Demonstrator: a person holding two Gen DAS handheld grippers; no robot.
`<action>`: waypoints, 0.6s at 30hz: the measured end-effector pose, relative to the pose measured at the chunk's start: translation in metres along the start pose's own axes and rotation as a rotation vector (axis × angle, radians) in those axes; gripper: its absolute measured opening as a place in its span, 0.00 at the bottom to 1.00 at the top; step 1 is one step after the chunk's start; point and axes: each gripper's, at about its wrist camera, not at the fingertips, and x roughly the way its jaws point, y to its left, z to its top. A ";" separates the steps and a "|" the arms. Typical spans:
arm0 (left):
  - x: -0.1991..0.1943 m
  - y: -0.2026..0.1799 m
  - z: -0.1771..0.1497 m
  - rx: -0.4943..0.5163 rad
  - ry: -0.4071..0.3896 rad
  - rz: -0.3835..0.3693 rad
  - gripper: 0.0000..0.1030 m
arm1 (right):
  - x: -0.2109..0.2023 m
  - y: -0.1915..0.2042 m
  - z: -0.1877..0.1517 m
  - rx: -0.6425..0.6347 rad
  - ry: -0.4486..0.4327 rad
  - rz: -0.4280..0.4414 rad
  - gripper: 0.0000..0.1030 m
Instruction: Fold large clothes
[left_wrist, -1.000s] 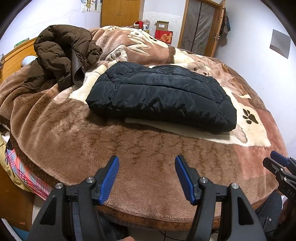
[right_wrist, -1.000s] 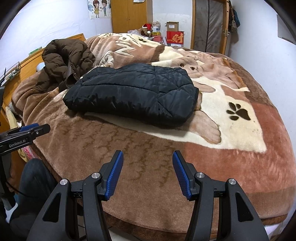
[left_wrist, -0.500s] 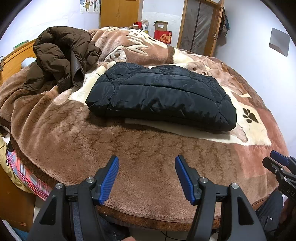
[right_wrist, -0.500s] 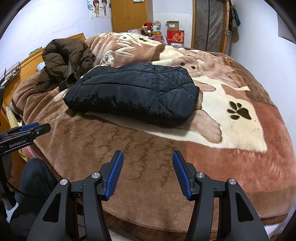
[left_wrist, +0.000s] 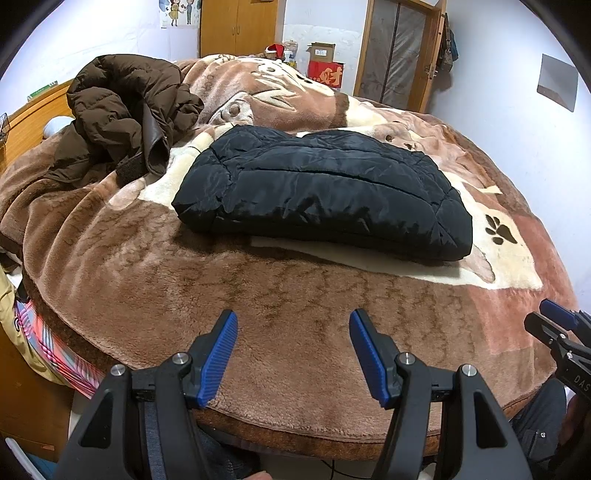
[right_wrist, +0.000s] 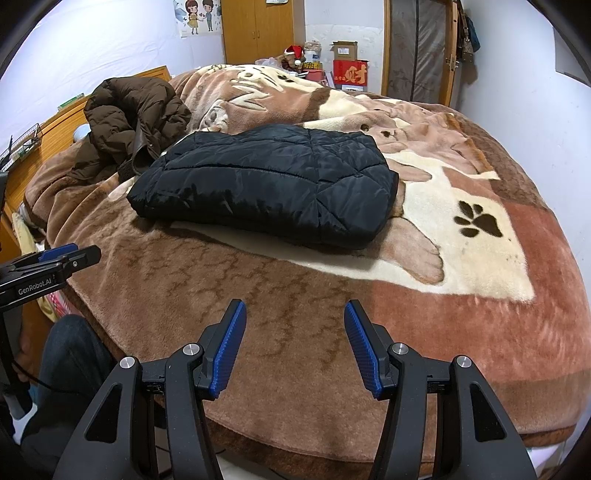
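A black quilted jacket (left_wrist: 325, 188) lies folded into a flat bundle in the middle of the bed; it also shows in the right wrist view (right_wrist: 273, 181). A brown puffer coat (left_wrist: 125, 110) lies crumpled at the back left, also seen in the right wrist view (right_wrist: 133, 118). My left gripper (left_wrist: 293, 325) is open and empty above the bed's near edge, well short of the black jacket. My right gripper (right_wrist: 293, 314) is open and empty, likewise near the front edge. Each gripper shows at the side of the other's view, the right one (left_wrist: 554, 325) and the left one (right_wrist: 62, 258).
A brown plush blanket (left_wrist: 295, 295) with a paw-print pattern covers the bed. A wooden headboard (right_wrist: 51, 133) stands at the left. Boxes (right_wrist: 347, 70), a wardrobe (right_wrist: 258, 29) and a door (right_wrist: 421, 48) stand behind the bed. The person's legs (right_wrist: 70, 354) are at the bed's edge.
Both grippers have shifted slightly, so the view of the bed has tilted a little. Both stay open and the clothes have not moved.
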 end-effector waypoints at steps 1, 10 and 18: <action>0.000 0.002 0.000 0.000 0.001 -0.001 0.63 | 0.001 0.000 0.000 0.001 0.001 0.001 0.54; 0.000 0.003 0.001 0.005 -0.002 -0.001 0.63 | 0.000 0.000 0.000 0.002 0.000 0.001 0.54; -0.004 0.000 0.002 0.016 -0.009 0.005 0.63 | 0.000 0.000 -0.001 0.002 0.000 0.002 0.54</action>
